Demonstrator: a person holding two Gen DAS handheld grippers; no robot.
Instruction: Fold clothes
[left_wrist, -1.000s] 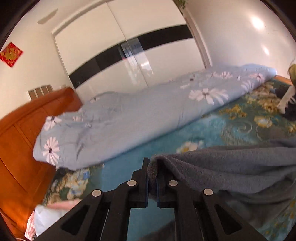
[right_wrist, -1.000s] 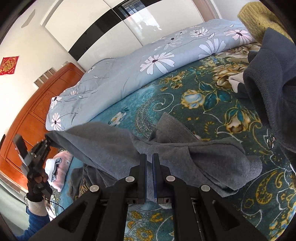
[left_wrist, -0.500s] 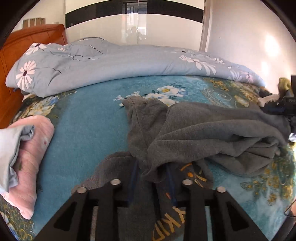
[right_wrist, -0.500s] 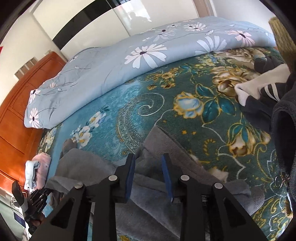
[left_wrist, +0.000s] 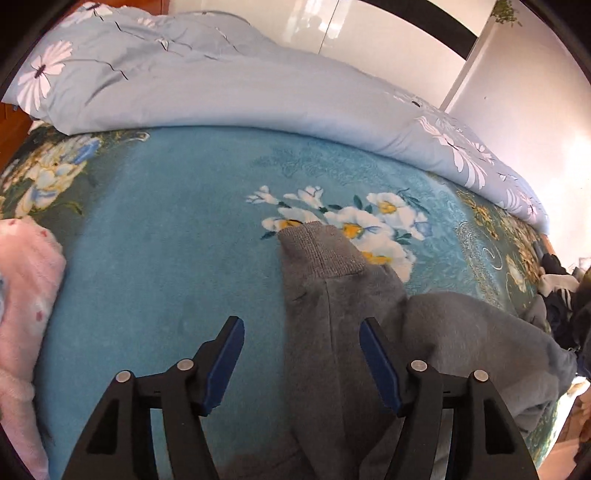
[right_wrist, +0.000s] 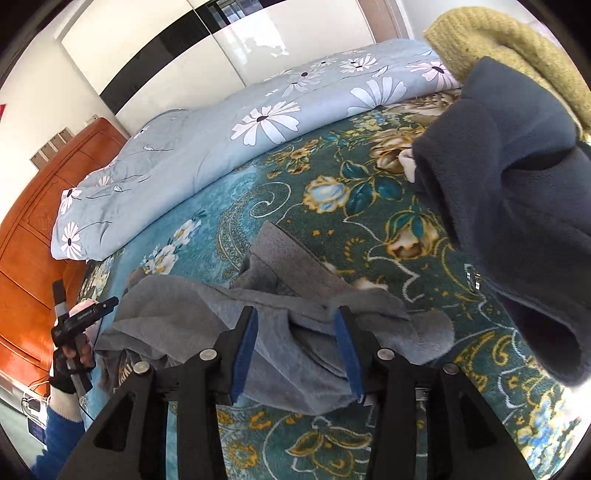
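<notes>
A grey sweatshirt lies crumpled on the teal floral bedspread. Its sleeve with a ribbed cuff stretches away from my left gripper, which is open above the sleeve and holds nothing. In the right wrist view the same grey sweatshirt lies bunched under my right gripper, which is open with cloth between its blue pads but not clamped. The left gripper shows far left in that view, held in a gloved hand.
A rolled light-blue daisy duvet lies along the far side of the bed. A pink folded garment sits at the left. A dark navy fleece and an olive knit are piled at the right. An orange wooden headboard stands behind.
Both grippers opened and let go of the grey sweatshirt, which dropped from being held up onto the bed. The left gripper swung down over the sleeve.
</notes>
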